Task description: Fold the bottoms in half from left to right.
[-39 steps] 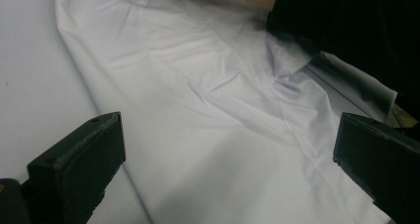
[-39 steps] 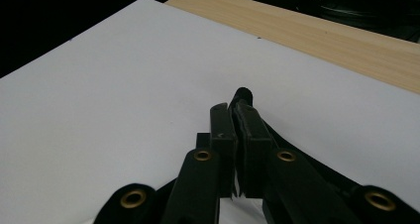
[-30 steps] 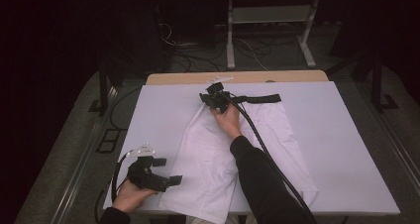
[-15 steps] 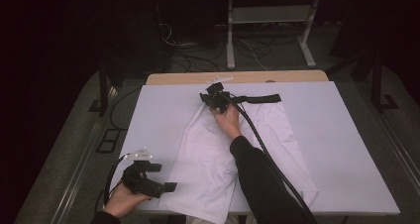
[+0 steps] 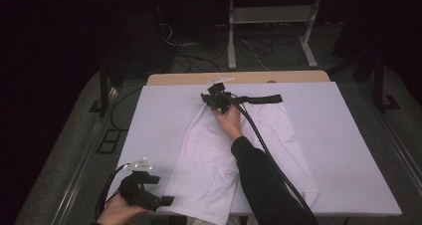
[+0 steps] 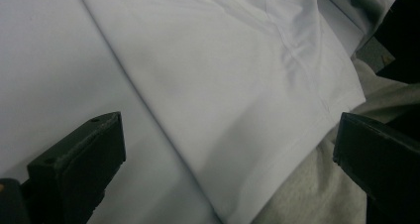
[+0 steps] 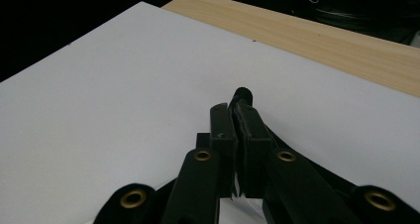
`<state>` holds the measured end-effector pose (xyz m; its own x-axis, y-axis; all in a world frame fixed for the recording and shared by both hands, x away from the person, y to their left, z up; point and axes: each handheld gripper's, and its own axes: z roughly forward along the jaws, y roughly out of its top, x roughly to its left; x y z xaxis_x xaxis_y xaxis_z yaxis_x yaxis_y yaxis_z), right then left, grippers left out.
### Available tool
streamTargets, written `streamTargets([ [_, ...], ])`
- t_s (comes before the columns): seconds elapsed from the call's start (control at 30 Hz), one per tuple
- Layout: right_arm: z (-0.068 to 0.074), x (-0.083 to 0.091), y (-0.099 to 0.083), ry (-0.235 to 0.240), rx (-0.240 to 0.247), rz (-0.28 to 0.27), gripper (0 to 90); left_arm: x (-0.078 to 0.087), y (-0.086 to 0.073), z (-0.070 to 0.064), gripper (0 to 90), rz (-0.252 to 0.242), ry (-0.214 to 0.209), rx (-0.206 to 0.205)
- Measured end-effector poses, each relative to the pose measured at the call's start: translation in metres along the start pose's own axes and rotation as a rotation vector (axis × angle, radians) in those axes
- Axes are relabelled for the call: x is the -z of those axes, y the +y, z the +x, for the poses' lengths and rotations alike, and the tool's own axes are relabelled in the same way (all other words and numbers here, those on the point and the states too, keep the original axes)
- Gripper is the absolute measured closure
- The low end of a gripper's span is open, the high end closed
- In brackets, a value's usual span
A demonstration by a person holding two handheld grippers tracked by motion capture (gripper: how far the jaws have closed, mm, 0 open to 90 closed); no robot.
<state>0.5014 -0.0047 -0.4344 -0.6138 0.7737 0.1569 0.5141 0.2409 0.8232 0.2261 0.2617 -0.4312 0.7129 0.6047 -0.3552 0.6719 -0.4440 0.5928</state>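
Observation:
A white garment point(image 5: 209, 155) with a black waistband point(image 5: 263, 99) lies spread on the white-covered table point(image 5: 348, 135). My right gripper point(image 5: 206, 97) sits at the waistband's left end, far side of the table. In the right gripper view its jaws point(image 7: 236, 115) are pressed together, with a dark bit of band at the tip and a white sliver between them. My left gripper point(image 5: 166, 201) is at the near left edge, pointing at the garment's lower hem. In the left gripper view it point(image 6: 230, 135) stands wide open, with the garment's hem point(image 6: 223, 75) lying between the jaws, untouched.
A bare wooden strip point(image 5: 174, 79) runs along the table's far edge. Beyond it are a metal stand point(image 5: 268, 16) and cables on the dark floor. The right forearm in a dark sleeve point(image 5: 259, 180) crosses the garment, with the gripper's cable beside it.
My left gripper has drawn back toward the near edge of the table, a little off the garment's hem. The right gripper has stayed at the waistband.

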Motion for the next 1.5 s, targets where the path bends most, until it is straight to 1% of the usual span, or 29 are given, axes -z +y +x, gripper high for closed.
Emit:
streamTargets([
  [0.07, -0.001, 0.001, 0.001, -0.002, -0.003, -0.003, 85.4, 0.002, -0.005, 0.000, 0.0, 0.021, -0.007, 0.008],
  [0.1, -0.001, 0.001, 0.001, -0.002, -0.003, -0.003, 85.4, 0.002, -0.005, 0.000, 0.0, 0.021, -0.007, 0.008],
  [0.17, -0.002, 0.001, 0.000, 0.000, -0.012, -0.005, 85.4, 0.004, -0.008, 0.001, 0.3, 0.034, -0.012, 0.021],
  [0.2, -0.003, 0.002, 0.000, 0.000, -0.012, -0.009, 85.4, 0.005, -0.009, 0.002, 3.2, 0.045, -0.023, 0.027],
  [0.27, -0.003, 0.002, 0.000, 0.000, -0.012, -0.008, 85.4, 0.005, -0.010, 0.003, 4.0, 0.052, -0.027, 0.027],
  [0.3, -0.003, 0.001, 0.000, -0.002, -0.012, -0.009, 85.4, 0.005, -0.010, 0.003, 7.2, 0.069, -0.037, 0.027],
  [0.33, -0.003, 0.001, 0.000, -0.002, -0.013, -0.008, 85.4, 0.005, -0.010, 0.003, 10.2, 0.069, -0.037, 0.027],
  [0.37, -0.003, 0.001, 0.000, -0.002, -0.013, -0.008, 85.4, 0.004, -0.011, 0.003, 10.2, 0.076, -0.040, 0.029],
  [0.43, -0.003, 0.001, 0.000, -0.002, -0.013, -0.008, 85.4, 0.004, -0.012, 0.004, 13.7, 0.083, -0.047, 0.041],
  [0.47, -0.003, 0.000, -0.001, 0.004, -0.014, -0.006, 85.4, 0.004, -0.012, 0.005, 16.1, 0.076, -0.048, 0.051],
  [0.53, -0.002, 0.000, -0.001, 0.004, -0.004, -0.004, 85.4, 0.005, -0.013, 0.005, 19.5, 0.076, -0.061, 0.053],
  [0.57, -0.002, 0.000, -0.001, 0.003, -0.001, -0.004, 85.4, 0.005, -0.013, 0.005, 21.8, 0.076, -0.061, 0.053],
  [0.63, -0.003, 0.000, -0.001, 0.003, -0.004, -0.007, 85.4, 0.006, -0.015, 0.006, 26.5, 0.078, -0.078, 0.058],
  [0.7, -0.003, 0.000, -0.001, 0.003, -0.004, -0.006, 85.4, 0.006, -0.015, 0.007, 34.0, 0.083, -0.091, 0.060],
  [0.73, -0.003, 0.000, -0.001, 0.003, -0.006, -0.006, 85.4, 0.005, -0.016, 0.007, 36.9, 0.085, -0.091, 0.060],
  [0.8, -0.003, 0.000, -0.001, 0.004, -0.006, -0.005, 85.4, 0.005, -0.016, 0.007, 45.5, 0.090, -0.094, 0.069],
  [0.93, -0.003, 0.001, 0.000, 0.002, -0.003, -0.006, 85.4, 0.004, -0.016, 0.007, 59.6, 0.093, -0.083, 0.071],
  [0.97, -0.003, 0.001, 0.000, 0.003, -0.006, -0.007, 85.4, 0.004, -0.016, 0.008, 59.6, 0.095, -0.081, 0.068],
  [1.0, -0.003, 0.001, 0.000, 0.003, -0.006, -0.007, 85.4, 0.003, -0.016, 0.008, 62.6, 0.095, -0.080, 0.066],
  [1.03, -0.003, 0.001, 0.000, 0.002, -0.003, -0.006, 85.4, 0.002, -0.016, 0.008, 68.4, 0.097, -0.078, 0.066],
  [1.07, -0.003, 0.001, 0.000, 0.002, -0.003, -0.006, 85.4, 0.002, -0.016, 0.008, 68.4, 0.098, -0.079, 0.064],
  [1.13, -0.004, 0.001, 0.000, 0.001, -0.003, -0.007, 85.4, 0.000, -0.016, 0.009, 77.5, 0.105, -0.083, 0.056],
  [1.17, -0.004, 0.002, 0.000, 0.002, -0.003, -0.009, 85.4, -0.001, -0.015, 0.009, 77.5, 0.107, -0.081, 0.064],
  [1.23, -0.004, 0.002, 0.000, 0.001, 0.001, -0.009, 85.4, -0.002, -0.014, 0.012, 85.6, 0.112, -0.087, 0.079],
  [1.37, -0.004, 0.003, 0.000, 0.003, 0.003, -0.009, 85.4, -0.002, -0.013, 0.011, 87.0, 0.118, -0.085, 0.068],
  [1.4, -0.004, 0.003, 0.001, 0.004, 0.006, -0.008, 85.4, -0.002, -0.012, 0.011, 87.2, 0.114, -0.083, 0.062],
  [1.43, -0.005, 0.004, 0.001, 0.022, -0.001, -0.006, 85.4, -0.001, -0.012, 0.011, 87.5, 0.108, -0.084, 0.058],
  [1.47, -0.005, 0.004, 0.001, 0.022, -0.001, -0.006, 85.4, -0.001, -0.011, 0.011, 87.5, 0.105, -0.088, 0.050],
  [1.5, -0.006, 0.005, 0.002, 0.028, 0.003, -0.005, 85.4, 0.001, -0.009, 0.010, 87.6, 0.089, -0.090, 0.041],
])
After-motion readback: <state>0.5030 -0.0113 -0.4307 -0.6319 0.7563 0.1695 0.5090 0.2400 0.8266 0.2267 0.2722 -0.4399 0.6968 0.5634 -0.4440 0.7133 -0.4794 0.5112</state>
